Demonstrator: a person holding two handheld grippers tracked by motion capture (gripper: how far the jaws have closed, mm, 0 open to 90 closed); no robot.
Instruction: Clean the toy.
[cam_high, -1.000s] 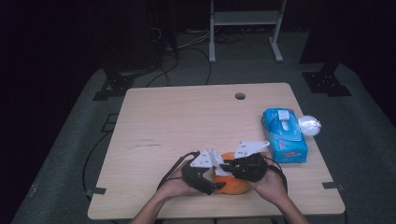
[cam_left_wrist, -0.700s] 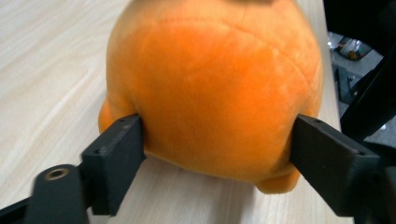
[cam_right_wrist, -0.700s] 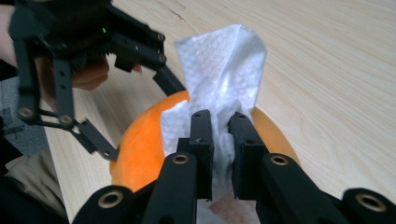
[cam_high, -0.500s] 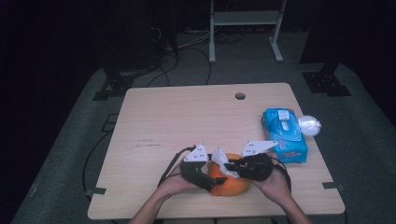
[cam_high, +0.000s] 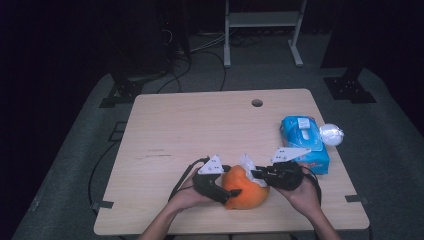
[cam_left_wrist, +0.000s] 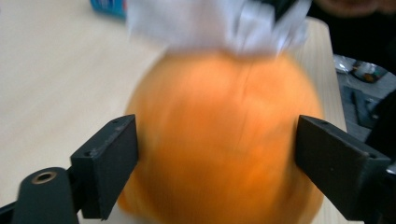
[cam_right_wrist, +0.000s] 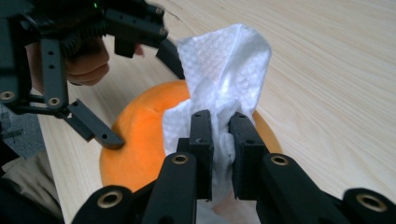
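A round orange fruit (cam_high: 245, 189) lies near the table's front edge. My left gripper (cam_high: 231, 187) reaches in from its left, and its two pads (cam_left_wrist: 109, 163) lie against the fruit's (cam_left_wrist: 219, 135) opposite sides. These jaws have just been opening wider, with the fruit between them. My right gripper (cam_high: 256, 175) comes from the right and is shut on a crumpled white tissue (cam_right_wrist: 224, 65). The tissue (cam_high: 248, 164) lies on top of the fruit (cam_right_wrist: 140, 140). In the right gripper view one left jaw tip rests on the orange skin.
A blue pack of wipes (cam_high: 304, 142) lies at the table's right edge, with a crumpled white ball (cam_high: 331, 134) beside it. A cable hole (cam_high: 257, 103) is at the back of the wooden table (cam_high: 200, 130). Cables and stand legs cross the dark floor behind.
My right gripper has shifted slightly to the right with the tissue. The left gripper has stayed at the fruit with its jaws spread wider.
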